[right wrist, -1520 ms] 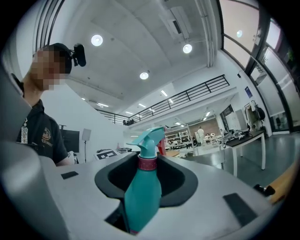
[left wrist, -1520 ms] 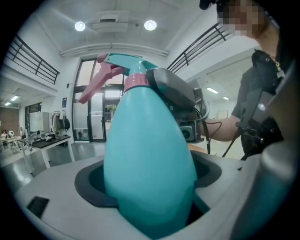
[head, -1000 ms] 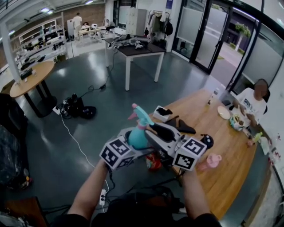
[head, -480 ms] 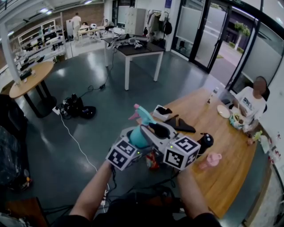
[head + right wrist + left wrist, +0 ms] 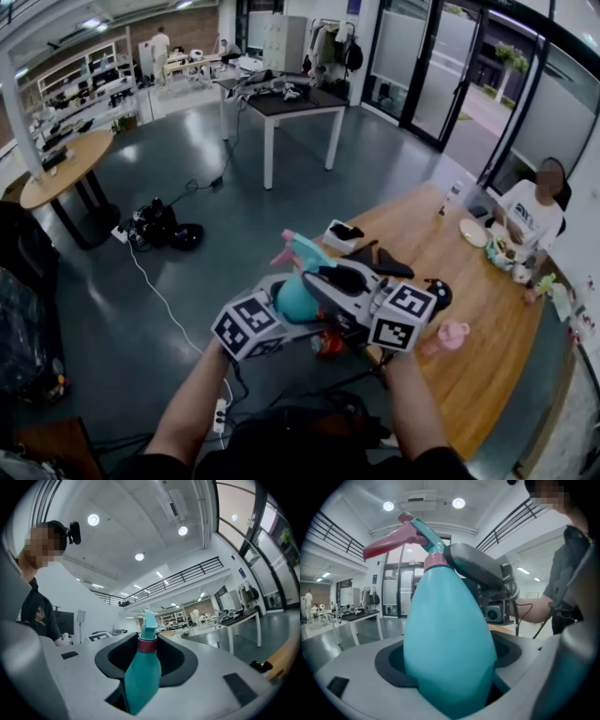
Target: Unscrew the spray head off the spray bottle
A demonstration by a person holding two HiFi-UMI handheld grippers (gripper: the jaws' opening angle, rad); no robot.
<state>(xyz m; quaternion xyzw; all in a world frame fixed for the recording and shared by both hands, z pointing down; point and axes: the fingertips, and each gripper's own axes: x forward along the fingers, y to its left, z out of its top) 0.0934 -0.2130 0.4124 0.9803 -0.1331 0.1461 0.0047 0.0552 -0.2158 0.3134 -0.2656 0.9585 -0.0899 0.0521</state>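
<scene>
A teal spray bottle (image 5: 292, 298) with a pink collar and a teal-and-pink spray head (image 5: 298, 246) is held up in the air above the table's near end. My left gripper (image 5: 281, 302) is shut on its fat body, which fills the left gripper view (image 5: 450, 634) between the jaws of that gripper (image 5: 450, 649). My right gripper (image 5: 326, 275) reaches in from the right at the neck. In the right gripper view the pink collar (image 5: 147, 645) stands between the jaws of that gripper (image 5: 149, 651), which have just been closing; dark gaps still show on both sides.
A long wooden table (image 5: 469, 309) runs to the right with a pink object (image 5: 453, 337), black items and a white box (image 5: 342, 239) on it. A person (image 5: 530, 220) sits at its far end. Cables and a power strip (image 5: 217, 412) lie on the grey floor.
The two marker cubes drew close together half a second ago and have spread apart again. The bottle stays in the left gripper, the spray head still pointing up and left.
</scene>
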